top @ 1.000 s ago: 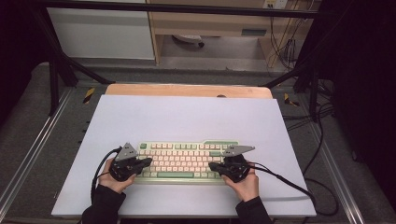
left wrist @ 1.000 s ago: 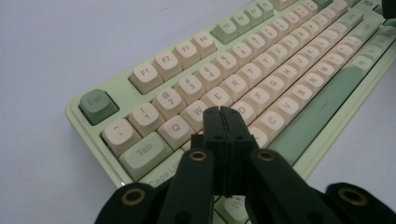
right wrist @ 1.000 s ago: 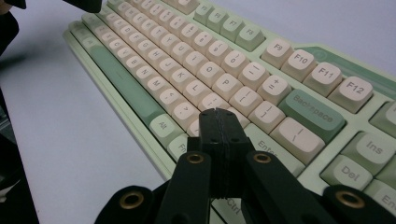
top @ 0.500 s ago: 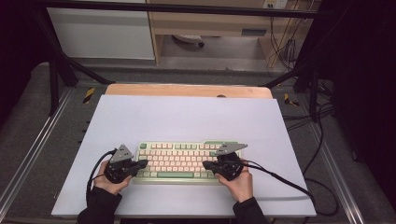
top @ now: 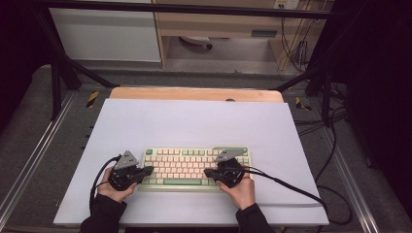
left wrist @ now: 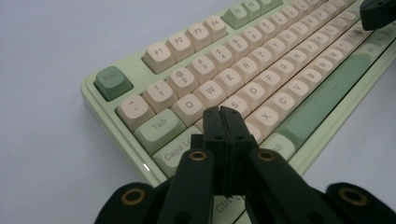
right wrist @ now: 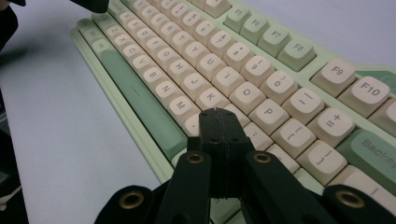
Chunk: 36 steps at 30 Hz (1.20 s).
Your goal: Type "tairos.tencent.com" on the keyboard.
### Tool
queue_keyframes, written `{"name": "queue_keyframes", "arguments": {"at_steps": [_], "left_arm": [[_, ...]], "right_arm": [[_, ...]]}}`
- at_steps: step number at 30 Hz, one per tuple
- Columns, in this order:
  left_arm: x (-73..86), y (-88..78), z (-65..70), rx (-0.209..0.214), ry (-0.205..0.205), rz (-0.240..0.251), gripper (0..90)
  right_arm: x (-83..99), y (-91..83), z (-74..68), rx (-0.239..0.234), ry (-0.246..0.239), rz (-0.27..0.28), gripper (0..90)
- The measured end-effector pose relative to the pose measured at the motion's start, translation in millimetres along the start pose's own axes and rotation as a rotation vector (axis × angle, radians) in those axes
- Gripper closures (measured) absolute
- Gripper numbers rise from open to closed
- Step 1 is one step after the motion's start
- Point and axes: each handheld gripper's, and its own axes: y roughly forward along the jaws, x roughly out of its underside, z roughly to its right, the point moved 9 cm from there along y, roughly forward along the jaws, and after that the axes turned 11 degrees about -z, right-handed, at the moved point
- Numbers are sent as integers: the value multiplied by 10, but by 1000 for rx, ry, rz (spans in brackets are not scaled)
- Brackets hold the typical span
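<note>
green-and-cream keyboard (top: 194,167) lying flat on the pale sheet (top: 194,126), toward the near edge, long side running across the table. cream letter keys, green modifier keys and a long green space bar (top: 182,182) along the near row.

left gripper (top: 148,169) over the keyboard's left end, tip pointing inward along the key rows. jaws clenched flat against each other, nothing between them; in the left gripper view the joined tip (left wrist: 222,122) hovering above the keys just right of caps lock (left wrist: 180,150), with tab (left wrist: 160,125), esc (left wrist: 112,82) and the f1–f4 row beyond. contact with a key cap impossible to tell from here.

right gripper (top: 208,172) over the right half of the keyboard, tip pointing inward toward the other one, well apart from it across the middle keys. jaws likewise pressed together and empty; in the right gripper view the closed tip (right wrist: 219,125) above the keys just below k and p, with f9 (right wrist: 337,72), f10 (right wrist: 369,92) and the green backspace (right wrist: 373,149) off to the right. touching or just hovering: cannot tell.

a hand behind each gripper, left hand (top: 112,190) and right hand (top: 241,190), dark sleeves entering from the near edge. black cable (top: 291,187) trailing from the right gripper across the sheet and off its right side; another looping by the left wrist.

sheet covering a wooden tabletop (top: 194,94), a bare strip of it showing at the far side. grey floor and metal rails around, cables hanging at the far right.
</note>
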Motion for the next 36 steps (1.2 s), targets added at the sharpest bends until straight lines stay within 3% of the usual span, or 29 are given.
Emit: {"name": "queue_keyframes", "arguments": {"at_steps": [24, 36], "left_arm": [[12, 8, -3, 0, -1, -3, 897], [3, -8, 13, 3, 2, 3, 897]], "right_arm": [[56, 98, 9, 19, -16, -23, 900], [29, -61, 27, 29, -14, 5, 900]]}}
